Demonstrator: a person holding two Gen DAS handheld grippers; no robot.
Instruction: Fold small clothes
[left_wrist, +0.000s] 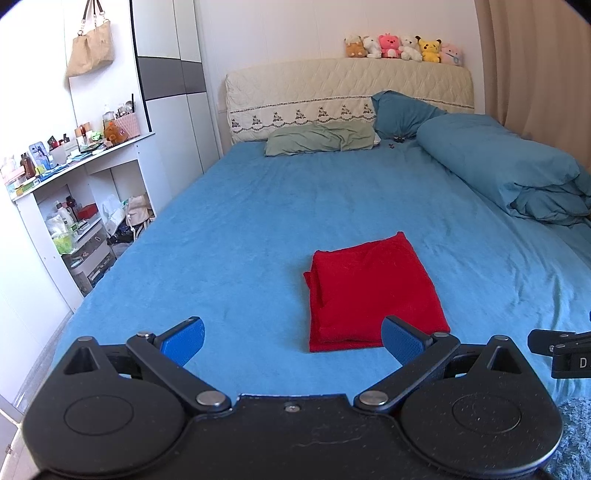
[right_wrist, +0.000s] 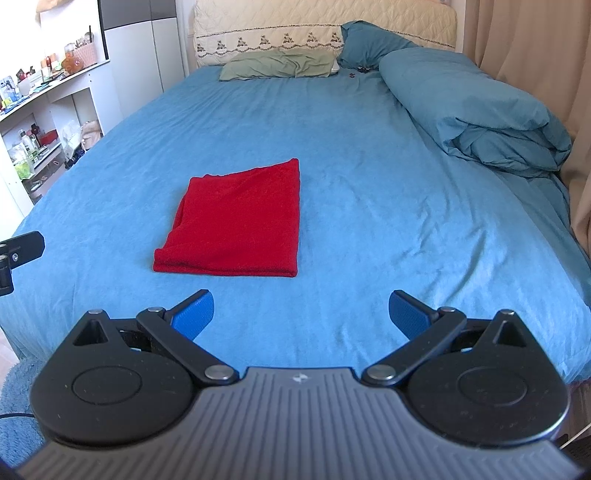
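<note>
A red cloth (left_wrist: 373, 291) lies folded into a flat rectangle on the blue bed sheet (left_wrist: 240, 229), near the foot of the bed. It also shows in the right wrist view (right_wrist: 240, 225). My left gripper (left_wrist: 291, 341) is open and empty, just short of the cloth's near edge, with the cloth ahead and to its right. My right gripper (right_wrist: 301, 314) is open and empty, a little back from the cloth, which lies ahead and to its left. Both grippers hover over the foot of the bed.
A rolled blue duvet (right_wrist: 476, 110) lies along the right side. A green pillow (right_wrist: 280, 64) and a blue pillow (right_wrist: 369, 42) rest at the headboard (left_wrist: 332, 88). Cluttered white shelves (left_wrist: 74, 192) stand left of the bed. A curtain (right_wrist: 535, 55) hangs on the right.
</note>
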